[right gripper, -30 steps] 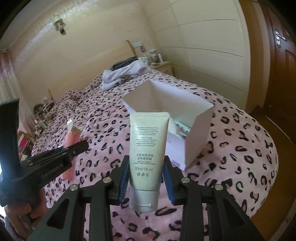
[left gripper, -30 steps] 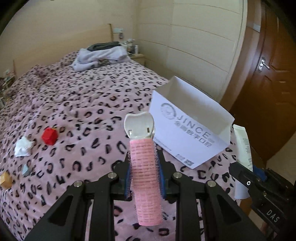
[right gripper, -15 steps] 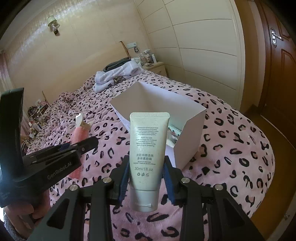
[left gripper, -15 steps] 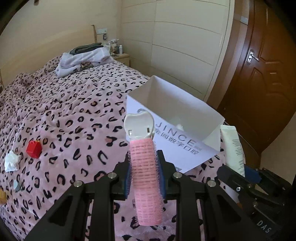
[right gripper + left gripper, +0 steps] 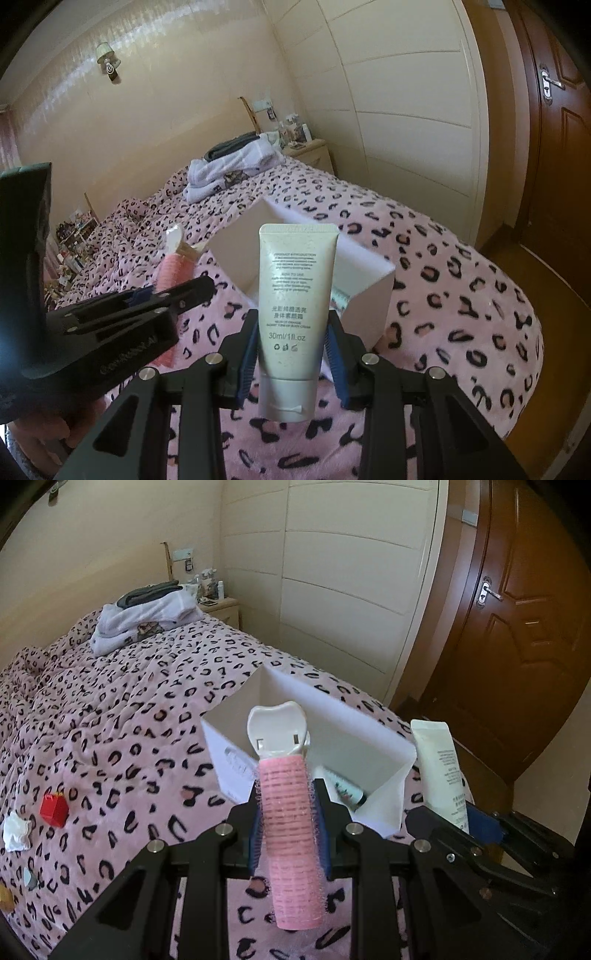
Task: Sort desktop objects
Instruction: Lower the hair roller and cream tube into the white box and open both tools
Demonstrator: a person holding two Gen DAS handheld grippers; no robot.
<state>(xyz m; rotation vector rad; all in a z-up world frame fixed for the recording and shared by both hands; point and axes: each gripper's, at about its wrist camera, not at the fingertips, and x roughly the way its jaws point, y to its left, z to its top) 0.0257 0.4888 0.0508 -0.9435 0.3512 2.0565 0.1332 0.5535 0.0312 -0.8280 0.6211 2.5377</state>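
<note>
My left gripper (image 5: pixel 288 823) is shut on a pink hair roller (image 5: pixel 290 834) with a white clip end, held upright just in front of an open white box (image 5: pixel 351 734) on the bed. A small tube (image 5: pixel 345 788) lies inside the box. My right gripper (image 5: pixel 291 347) is shut on a white cream tube (image 5: pixel 295 295), cap down, also just in front of the box (image 5: pixel 365 291). The left gripper (image 5: pixel 147 306) with the roller (image 5: pixel 173 269) shows at the left of the right wrist view. The cream tube (image 5: pixel 441 771) shows at the right of the left wrist view.
A red block (image 5: pixel 54 809), a white crumpled piece (image 5: pixel 16 830) and small bits lie on the leopard-print bedspread (image 5: pixel 129 709) at the left. Folded clothes (image 5: pixel 147 616) lie at the bed's head. A wardrobe (image 5: pixel 351 590) and a brown door (image 5: pixel 517 627) stand to the right.
Both grippers have moved toward the white box with their objects still held. The box now lies directly behind the roller and the tube, and its inside shows.
</note>
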